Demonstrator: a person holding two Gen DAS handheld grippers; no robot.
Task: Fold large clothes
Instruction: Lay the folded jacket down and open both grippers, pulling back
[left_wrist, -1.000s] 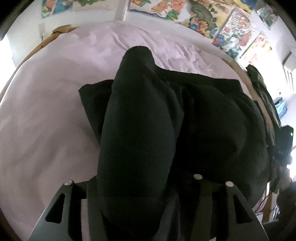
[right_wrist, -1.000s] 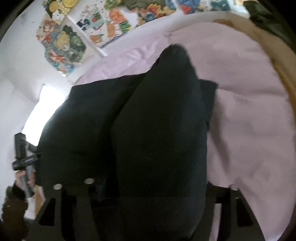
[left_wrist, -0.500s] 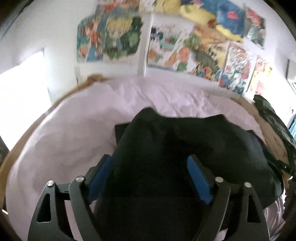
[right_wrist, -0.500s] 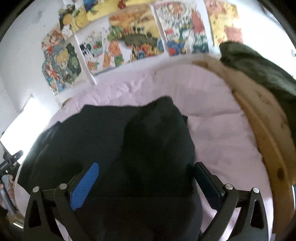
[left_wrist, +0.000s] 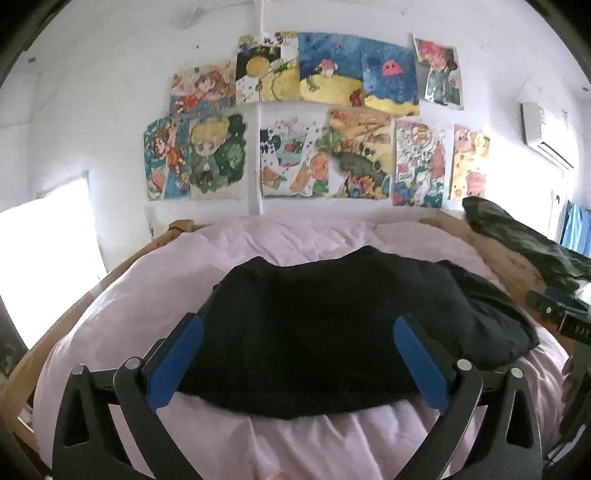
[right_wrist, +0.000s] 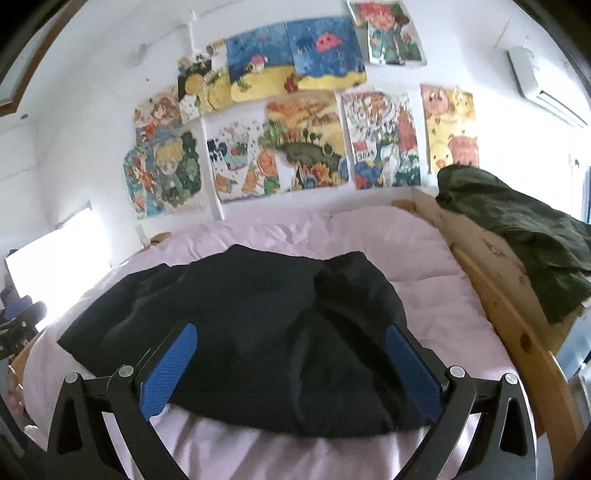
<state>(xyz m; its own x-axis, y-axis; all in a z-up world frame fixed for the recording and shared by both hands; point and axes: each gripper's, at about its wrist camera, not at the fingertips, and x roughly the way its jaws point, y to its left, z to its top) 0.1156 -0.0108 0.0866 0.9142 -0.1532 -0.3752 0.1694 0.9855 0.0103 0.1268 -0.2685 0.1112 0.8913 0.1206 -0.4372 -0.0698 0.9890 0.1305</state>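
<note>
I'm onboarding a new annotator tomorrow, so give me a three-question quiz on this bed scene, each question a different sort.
1. True or false: the black garment lies folded on the pink bedding.
2. Multiple choice: where is the dark green garment? A) on the wooden bed rail at the right B) under the black garment C) hanging on the wall
3. Fill in: the wall behind the bed is covered with colourful ____.

Key
1. True. It lies in a folded bundle, and neither the left gripper nor the right gripper holds it.
2. A. It lies on the wooden bed rail.
3. Drawings.
</note>
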